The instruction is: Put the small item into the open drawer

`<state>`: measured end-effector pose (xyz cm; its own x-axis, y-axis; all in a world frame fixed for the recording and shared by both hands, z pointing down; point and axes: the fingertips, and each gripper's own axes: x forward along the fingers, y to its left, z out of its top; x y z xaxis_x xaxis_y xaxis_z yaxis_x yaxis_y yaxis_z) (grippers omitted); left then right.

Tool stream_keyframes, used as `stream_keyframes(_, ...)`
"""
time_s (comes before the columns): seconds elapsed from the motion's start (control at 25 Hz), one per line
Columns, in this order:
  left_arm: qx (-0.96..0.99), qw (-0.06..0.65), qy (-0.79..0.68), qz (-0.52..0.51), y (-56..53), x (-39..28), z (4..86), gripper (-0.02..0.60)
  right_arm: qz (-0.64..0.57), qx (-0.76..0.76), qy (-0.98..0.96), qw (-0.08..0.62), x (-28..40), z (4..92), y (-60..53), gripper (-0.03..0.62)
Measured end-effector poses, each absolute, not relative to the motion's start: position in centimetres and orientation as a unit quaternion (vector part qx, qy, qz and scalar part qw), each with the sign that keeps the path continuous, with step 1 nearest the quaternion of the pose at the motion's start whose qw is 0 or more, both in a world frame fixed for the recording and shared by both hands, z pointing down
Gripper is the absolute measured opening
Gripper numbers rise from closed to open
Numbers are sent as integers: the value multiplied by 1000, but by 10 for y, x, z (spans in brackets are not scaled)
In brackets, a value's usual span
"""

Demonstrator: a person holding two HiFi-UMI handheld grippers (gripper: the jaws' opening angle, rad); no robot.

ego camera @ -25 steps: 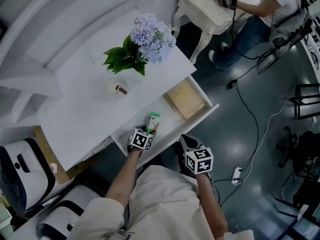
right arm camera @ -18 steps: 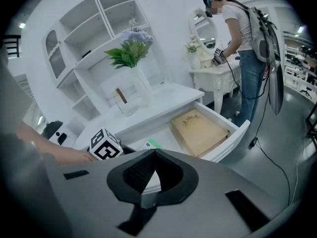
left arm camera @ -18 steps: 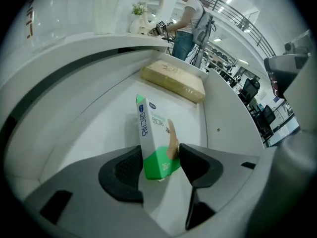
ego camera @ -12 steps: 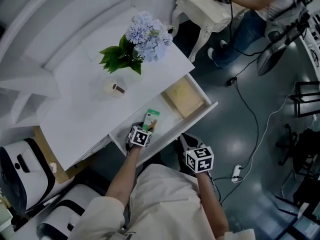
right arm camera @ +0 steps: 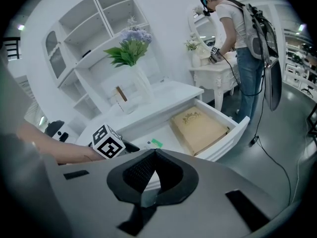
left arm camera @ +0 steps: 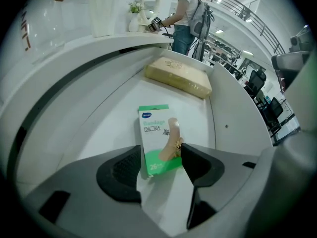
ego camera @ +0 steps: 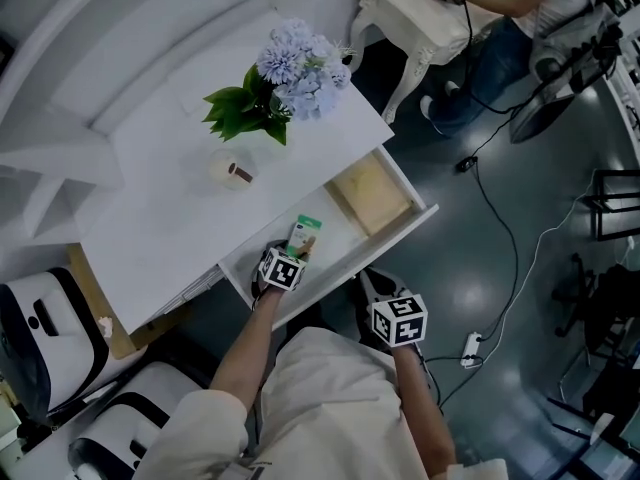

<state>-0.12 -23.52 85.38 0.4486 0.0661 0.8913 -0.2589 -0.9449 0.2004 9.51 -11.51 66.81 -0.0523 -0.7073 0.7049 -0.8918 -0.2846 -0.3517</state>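
Our left claw (left arm camera: 161,155) has just spread apart round the green-and-white cardboard bandage box (left arm camera: 156,130) lying in the white drawer (left arm camera: 99,108). We should lift straight clear without nudging it. Our right claw (right arm camera: 154,157) is closed, empty.

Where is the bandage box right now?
In the left gripper view, the bandage box lies flat on the drawer floor, its near end between the left gripper's jaws, which have just been opening; the tan box lies beyond it.

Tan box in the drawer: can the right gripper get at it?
Probably yes: the drawer is open, the tan box lies uncovered, nothing stands between it and the right gripper; its jaws are shut.
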Motion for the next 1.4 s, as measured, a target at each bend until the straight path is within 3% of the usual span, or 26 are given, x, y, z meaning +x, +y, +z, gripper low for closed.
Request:
stream_keyframes(0.48,850,136,-80,503,-219,-5,791,265,418,654,-622,102,119,664,-122,25)
stream_keyframes(1.0,878,169,-191,406,-211,-27,688,264,394,577,-704,129,84,662,-174,26)
stream_keyframes(1.16,884,183,-251,350,-216,-22,656,204,381,557,-725,134,76,659,-184,26)
stream_keyframes(1.4,890,185,-284,306,-194,-16,642,186,361,526,-756,149,70,652,-179,26)
